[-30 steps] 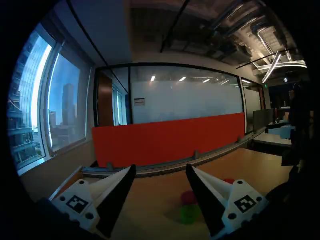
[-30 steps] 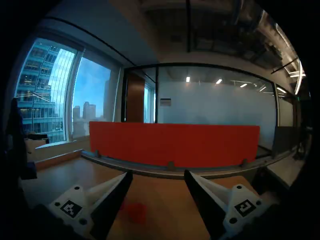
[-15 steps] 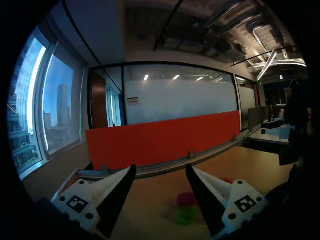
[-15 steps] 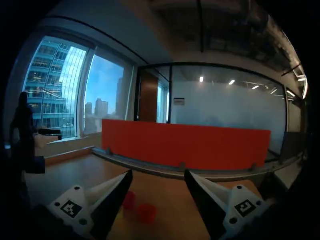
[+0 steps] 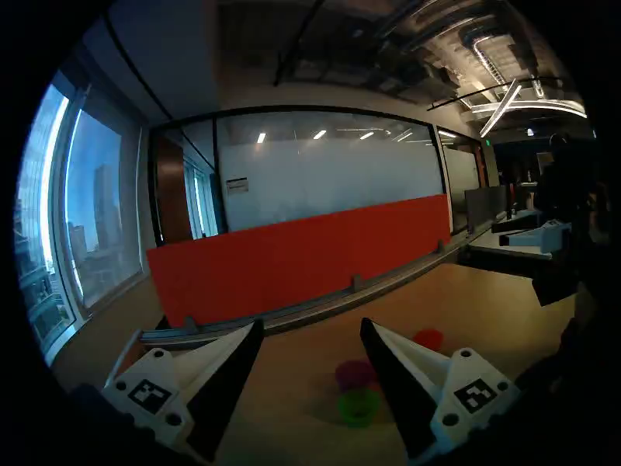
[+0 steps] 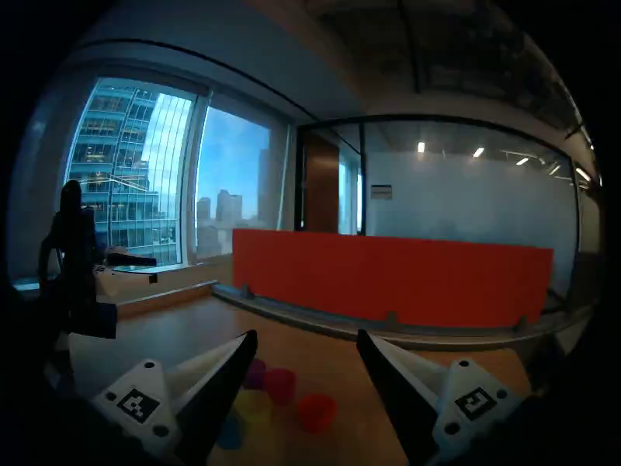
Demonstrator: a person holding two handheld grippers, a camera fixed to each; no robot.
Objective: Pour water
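Several small coloured cups stand together on the wooden table (image 5: 481,303). In the left gripper view I see a magenta cup (image 5: 355,374), a green cup (image 5: 358,405) in front of it and a red cup (image 5: 428,339) farther right. My left gripper (image 5: 311,322) hangs open above and short of them, holding nothing. In the right gripper view a purple cup (image 6: 254,373), a magenta cup (image 6: 280,384), a red cup (image 6: 317,412), a yellow cup (image 6: 252,404) and a blue cup (image 6: 230,431) sit low between the fingers. My right gripper (image 6: 307,334) is open and holds nothing.
An orange partition (image 5: 310,256) with a metal rail runs along the table's far edge, with a glass wall behind it. Large windows (image 6: 132,194) stand to the left. A dark silhouette holding the other gripper (image 6: 124,260) shows at the left edge, and likewise the other gripper (image 5: 543,233) at the right edge.
The left gripper view has swung right and the right gripper view left. The cups have risen in both views, and more of them show in the right gripper view. Both grippers stay open.
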